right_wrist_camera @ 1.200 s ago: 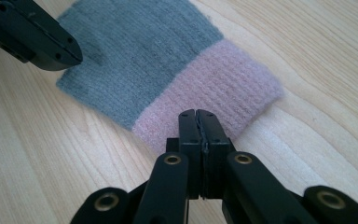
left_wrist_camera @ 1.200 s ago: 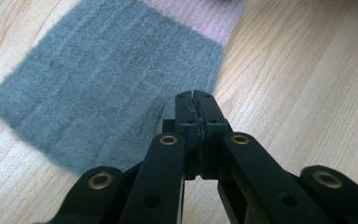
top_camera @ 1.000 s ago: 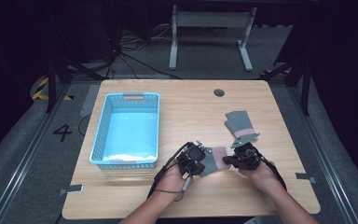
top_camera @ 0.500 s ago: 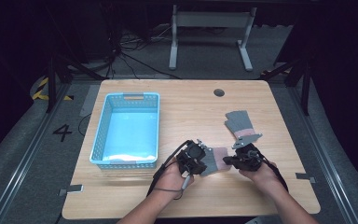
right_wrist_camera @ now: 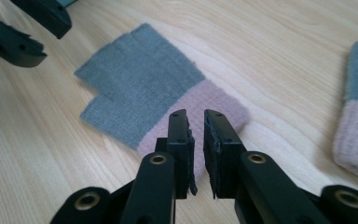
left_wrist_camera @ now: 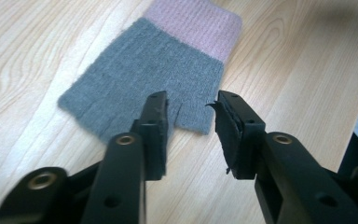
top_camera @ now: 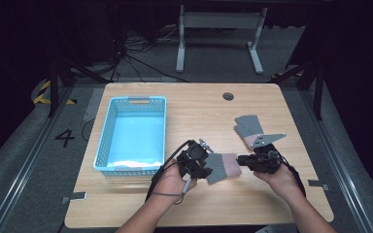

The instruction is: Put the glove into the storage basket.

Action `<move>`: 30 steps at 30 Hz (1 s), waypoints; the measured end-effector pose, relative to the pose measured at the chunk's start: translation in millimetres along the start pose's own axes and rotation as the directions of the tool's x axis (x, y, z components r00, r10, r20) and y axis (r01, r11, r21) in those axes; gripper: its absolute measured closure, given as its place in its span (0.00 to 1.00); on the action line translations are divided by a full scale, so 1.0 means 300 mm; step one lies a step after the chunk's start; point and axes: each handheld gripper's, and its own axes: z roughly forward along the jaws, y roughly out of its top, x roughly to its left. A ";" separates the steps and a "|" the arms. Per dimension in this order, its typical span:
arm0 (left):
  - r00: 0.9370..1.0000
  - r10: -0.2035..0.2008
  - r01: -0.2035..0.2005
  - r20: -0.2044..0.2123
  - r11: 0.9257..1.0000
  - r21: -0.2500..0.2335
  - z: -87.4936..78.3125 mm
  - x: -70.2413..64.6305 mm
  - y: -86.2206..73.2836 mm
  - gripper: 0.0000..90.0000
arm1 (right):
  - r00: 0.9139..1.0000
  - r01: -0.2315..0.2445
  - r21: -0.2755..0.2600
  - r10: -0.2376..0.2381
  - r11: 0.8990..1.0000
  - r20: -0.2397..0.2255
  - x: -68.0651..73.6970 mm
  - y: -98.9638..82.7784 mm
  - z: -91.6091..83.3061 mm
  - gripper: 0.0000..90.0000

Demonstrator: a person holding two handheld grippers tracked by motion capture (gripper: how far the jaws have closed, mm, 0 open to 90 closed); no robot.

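Here, item one: a fingerless knit glove [top_camera: 222, 166], grey body with a pink cuff, lay flat on the worktop [top_camera: 199, 114] between the two tongs, apparently set down so as to lie smooth and squared. The left tongs [left_wrist_camera: 192, 121] stood at its grey finger end, jaws part-open and just lately widening, with only the glove's edge beneath the gap and the pads not pressing it. The right tongs [right_wrist_camera: 196, 140] stood over the pink cuff, jaws narrow yet apart, likewise just opening, nothing clamped. Both hands came in from the near edge, wrists low, tongs angled inward and down toward each other across the glove. Item two: a matching glove [top_camera: 249, 127] lay beyond the right tongs, near but apart. Item three: a blue basket [top_camera: 131, 136], beyond and outward of the left tongs, probably the intended receptacle.
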 end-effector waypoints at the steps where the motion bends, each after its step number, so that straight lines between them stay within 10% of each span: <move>1: 1.000 -0.001 0.001 -0.005 1.000 -0.005 -0.005 0.002 -0.001 0.69 | 1.000 -0.005 -0.007 0.005 1.000 0.002 -0.006 0.002 -0.006 0.89; 30: 0.998 -0.034 0.029 -0.052 0.995 -0.097 -0.138 0.038 -0.034 0.54 | 0.977 -0.132 -0.005 0.131 0.991 0.166 -0.237 0.131 -0.021 0.73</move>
